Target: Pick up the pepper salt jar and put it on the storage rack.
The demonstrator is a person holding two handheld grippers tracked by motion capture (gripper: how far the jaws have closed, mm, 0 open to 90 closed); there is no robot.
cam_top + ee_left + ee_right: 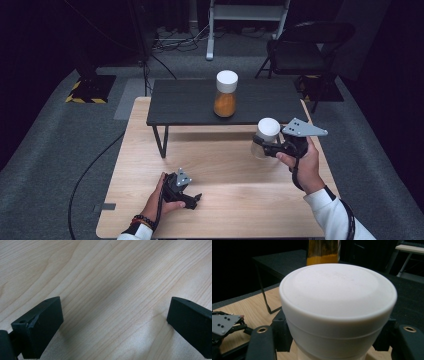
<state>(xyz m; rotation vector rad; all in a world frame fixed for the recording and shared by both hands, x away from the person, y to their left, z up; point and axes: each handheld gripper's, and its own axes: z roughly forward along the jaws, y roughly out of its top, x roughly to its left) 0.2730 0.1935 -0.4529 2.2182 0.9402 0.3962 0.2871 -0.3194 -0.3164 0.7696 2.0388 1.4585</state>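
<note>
- The right gripper [267,148], a black two-jaw tool with a grey three-cornered plate on top, is gripping a clear jar with a wide white lid [266,136] by its body, just below the lid, with the jaws pressing in from both sides.
- The jar is hanging in the air above the right part of the light wooden table [225,200], in front of the low black shelf [185,102] that is standing on the table's far half.
- In the right gripper view the white lid [338,302] is sitting close to the camera, with the black jaws hugging the jar on either side beneath it.
- A second clear jar with a white lid and orange powder inside [226,94] is standing upright on the black shelf, well apart from the held jar.
- The left gripper [192,200] is resting low over the near left part of the table, its jaws standing wide apart with nothing between them; the left gripper view is showing bare wood grain [112,290] between the two black pads.
</note>
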